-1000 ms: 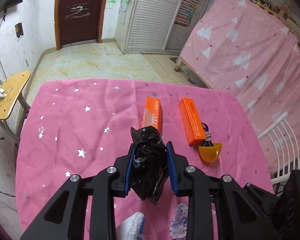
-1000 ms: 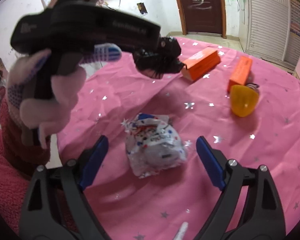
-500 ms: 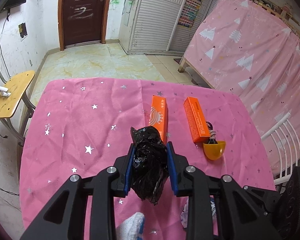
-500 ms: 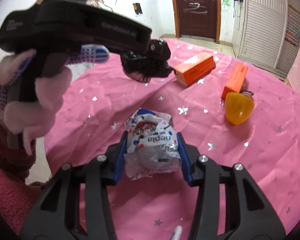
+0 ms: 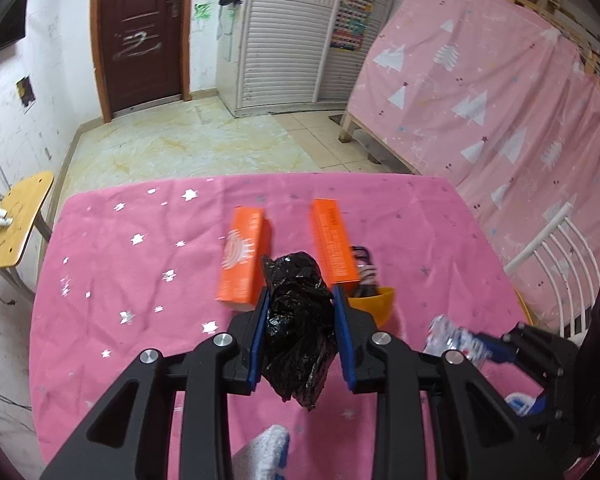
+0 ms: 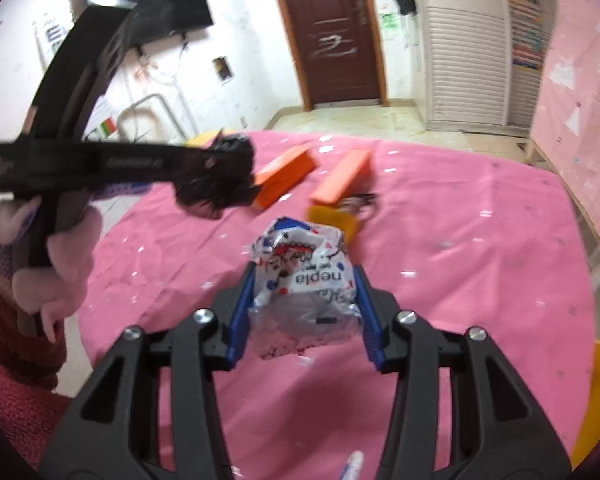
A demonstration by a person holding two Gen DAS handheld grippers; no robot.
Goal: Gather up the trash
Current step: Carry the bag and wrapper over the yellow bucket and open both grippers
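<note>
On the left, the left gripper (image 5: 300, 332) keeps its jaws clamped on the crumpled black bag (image 5: 298, 326), while the right gripper (image 6: 302, 304) has just closed its jaws on the white wrapper (image 6: 302, 280) and lifted it off the pink tabletop (image 6: 460, 248), so both pieces seem ready for binning.

crumpled black bag (image 5: 300, 320), crumpled white wrapper (image 6: 304, 280)

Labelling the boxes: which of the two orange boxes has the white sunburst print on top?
The left orange box, as the left wrist view shows it. Its top carries a white sunburst; the right orange box, beside the yellow cup, shows only small text.
</note>
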